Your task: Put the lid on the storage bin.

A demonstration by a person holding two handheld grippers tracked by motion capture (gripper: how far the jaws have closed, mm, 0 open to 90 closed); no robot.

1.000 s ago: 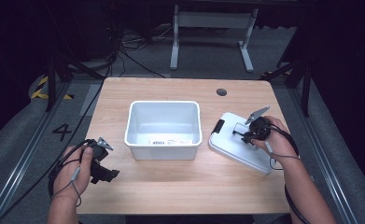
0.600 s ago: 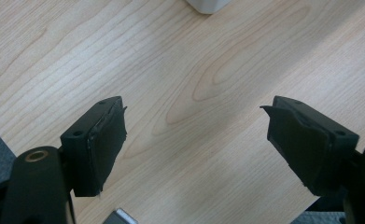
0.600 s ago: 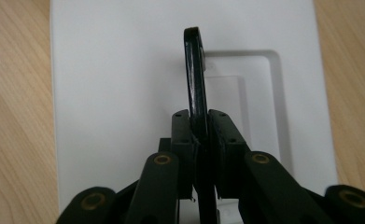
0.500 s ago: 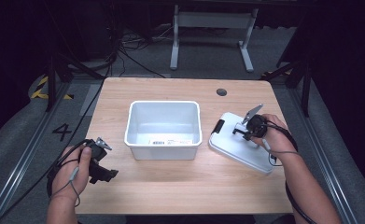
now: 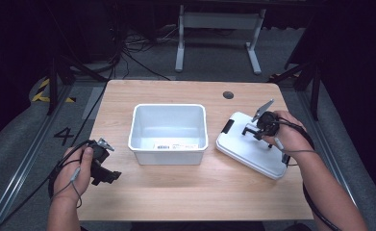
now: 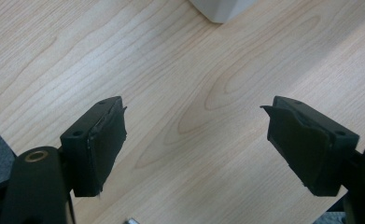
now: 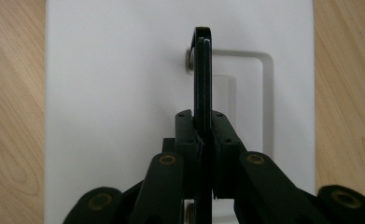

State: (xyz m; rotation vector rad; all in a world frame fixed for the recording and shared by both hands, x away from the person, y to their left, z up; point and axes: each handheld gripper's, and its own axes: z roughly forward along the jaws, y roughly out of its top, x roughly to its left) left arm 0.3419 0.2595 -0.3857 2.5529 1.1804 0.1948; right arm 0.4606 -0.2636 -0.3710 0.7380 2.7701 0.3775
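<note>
A white lid [image 5: 253,155] lies at the right of the table, beside an open white bin [image 5: 169,106] in the middle. A black handle [image 5: 249,129] stands up from the lid's top. My right gripper [image 5: 253,131] is shut on it. In the right gripper view the handle [image 7: 201,70] runs edge-on between the pads of my right gripper [image 7: 203,126], over the lid [image 7: 115,70]. My left gripper [image 5: 109,161] is held low near the table's front left. Its jaws stand wide apart over bare wood, with nothing between them, in the left gripper view [image 6: 194,140].
The bin looks empty and has a label on its front wall. A black clip [image 5: 227,126] sits on the lid's left end. A round cable hole [image 5: 228,95] is in the tabletop behind the lid. Cables and a metal stand lie on the floor beyond.
My right gripper has moved a little up over the lid, with the handle now upright between its jaws. The left hand has stayed in place.
</note>
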